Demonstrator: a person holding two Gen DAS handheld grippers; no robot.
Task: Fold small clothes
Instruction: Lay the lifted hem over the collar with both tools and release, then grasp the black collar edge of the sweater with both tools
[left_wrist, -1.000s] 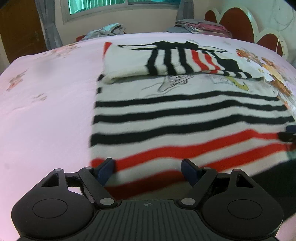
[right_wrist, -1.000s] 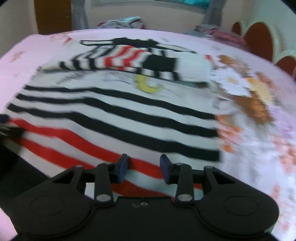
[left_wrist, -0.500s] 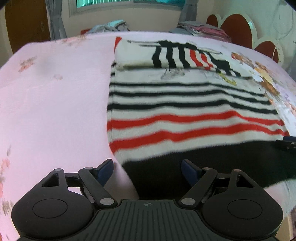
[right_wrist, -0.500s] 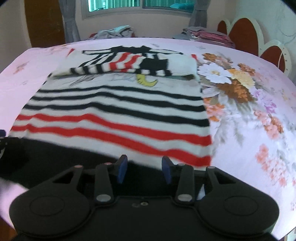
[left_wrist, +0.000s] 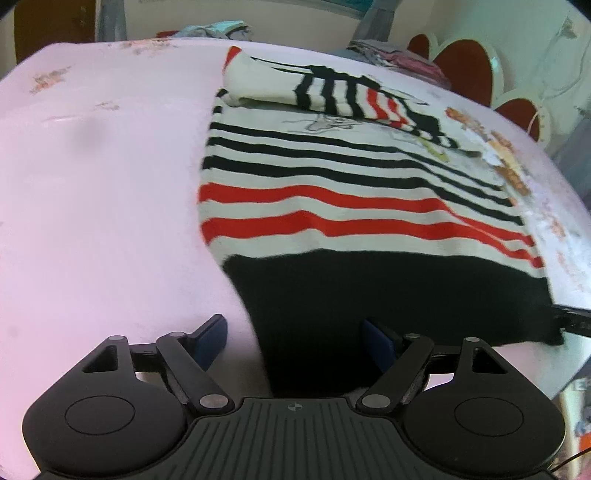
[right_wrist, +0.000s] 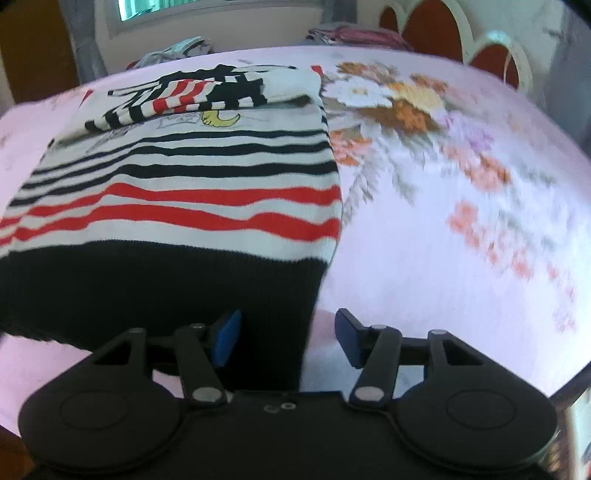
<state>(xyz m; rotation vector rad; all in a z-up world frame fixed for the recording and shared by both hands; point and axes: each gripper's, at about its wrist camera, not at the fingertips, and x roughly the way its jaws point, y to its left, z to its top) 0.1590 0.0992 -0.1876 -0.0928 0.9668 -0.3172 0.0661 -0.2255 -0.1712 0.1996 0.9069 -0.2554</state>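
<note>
1. A striped sweater (left_wrist: 354, 192) lies flat on the pink floral bedsheet (left_wrist: 103, 184), sleeves folded across its chest, black hem band nearest both cameras.
2. The left gripper (left_wrist: 295, 339) sits at the hem's left corner; its jaws are apart and closing, with the black hem edge between them, pads not pressing it.
3. The right gripper (right_wrist: 286, 338) sits at the hem's right corner (right_wrist: 295, 295); its jaws are apart and opening, hem between them, unclamped.
4. Clothes piles (right_wrist: 177, 48) lie beyond the bed's far edge.

Left gripper (left_wrist: 294, 341) angled downward, jaws apart and closing — pads pressing on nothing. Right gripper (right_wrist: 286, 338) angled downward too, jaws apart and opening.
</note>
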